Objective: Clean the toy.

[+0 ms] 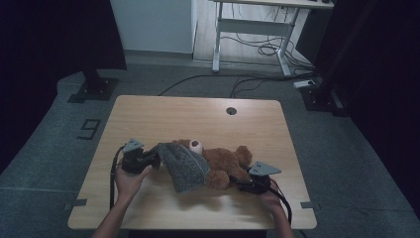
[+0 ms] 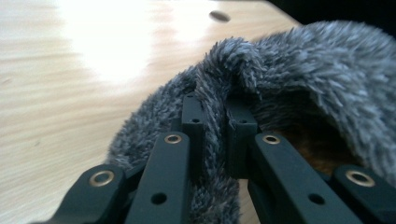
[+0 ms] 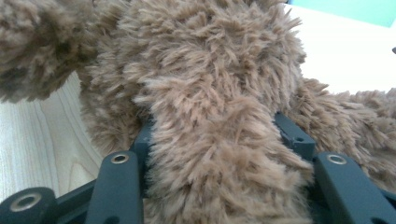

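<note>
Brown plush makes up the teddy bear (image 1: 223, 163), which lies on its back near the front middle of the bench (image 1: 148, 114), head toward the person's left and legs toward the right; a grey fleecy hat (image 1: 184, 166) is drawn partly over its head, with the pale muzzle seen just beyond the hat's edge. The left gripper (image 1: 148, 161) is held at the hat's left side, and in the left gripper view its jaws are seen clenched on a fold of the hat's rim (image 2: 215, 121), the pile squeezed thin between them; brown fur is glimpsed inside the opening. The right gripper (image 1: 250, 184) is set at the bear's lower end, and in the right gripper view its jaws are spread wide around a thick furry limb (image 3: 210, 154), pressed into the pile on both sides; it is probably a leg, though so close a view leaves that uncertain.

Both things are judged light, soft and unbreakable; little force is needed, but the stuffing will yield and the pile may slide under a shallow pinch. The hat is best taken by its doubled rim, as it is now, since a single layer would stretch and slip; the bear is best anchored at a limb close to the body, where the filling is firmest, so that the hat can be worked against it.
</note>
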Available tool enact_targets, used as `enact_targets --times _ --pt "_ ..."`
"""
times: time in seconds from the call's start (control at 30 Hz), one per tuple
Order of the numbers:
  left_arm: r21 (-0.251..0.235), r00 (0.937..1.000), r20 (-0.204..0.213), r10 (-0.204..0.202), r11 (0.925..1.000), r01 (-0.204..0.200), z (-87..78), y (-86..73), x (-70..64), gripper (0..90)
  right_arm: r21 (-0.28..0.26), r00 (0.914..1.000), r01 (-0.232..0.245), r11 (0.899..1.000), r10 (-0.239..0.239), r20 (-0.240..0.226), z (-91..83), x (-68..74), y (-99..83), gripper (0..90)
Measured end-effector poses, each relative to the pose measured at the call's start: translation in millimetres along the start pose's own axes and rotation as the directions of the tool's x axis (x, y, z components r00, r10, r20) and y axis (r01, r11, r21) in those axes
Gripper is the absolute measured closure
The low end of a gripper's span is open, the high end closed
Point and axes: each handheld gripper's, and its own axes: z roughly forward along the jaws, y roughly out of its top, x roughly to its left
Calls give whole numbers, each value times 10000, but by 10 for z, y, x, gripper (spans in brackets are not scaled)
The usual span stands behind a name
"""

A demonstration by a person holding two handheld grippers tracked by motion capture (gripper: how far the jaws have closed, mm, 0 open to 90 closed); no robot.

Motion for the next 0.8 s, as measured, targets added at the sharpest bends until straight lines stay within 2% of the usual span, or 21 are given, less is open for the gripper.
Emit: enact_targets --times 0.07,0.13,0.23,0.37,0.43,0.5,0.6,0.7,0.8 --pt "-218 9997 138 182 9996 -179 -27 64 -76 807 7 10000 -16 10000 16 -7 0 -2 -1 474" --pt "-418 9979 456 451 9982 -432 -58 135 -180 808 8 10000 -11 10000 11 -4 1 -1 1 474" --pt "-493 9916 866 964 9945 -924 -54 243 -378 804 7 10000 -13 10000 13 26 8 3 5 474" --pt "-349 9841 1146 1359 9905 -1327 95 359 -599 802 47 9999 54 10000 -55 111 12 19 16 471" --pt "-52 9819 1107 1534 9881 -1538 224 390 -665 798 109 9999 82 9999 -84 139 7 33 20 459" --pt "181 9828 1028 1534 9876 -1560 329 395 -684 798 166 9997 116 9998 -120 194 0 47 24 438" --pt "297 9850 945 1443 9886 -1477 371 372 -649 803 240 9998 47 9997 -51 202 -16 72 35 391" --pt "564 9858 851 1446 9871 -1497 370 282 -598 809 309 9999 -83 9995 81 88 -34 89 55 336" --pt "655 9889 925 1164 9903 -1227 355 124 -496 811 343 9985 -534 9980 537 -85 -50 86 70 242"
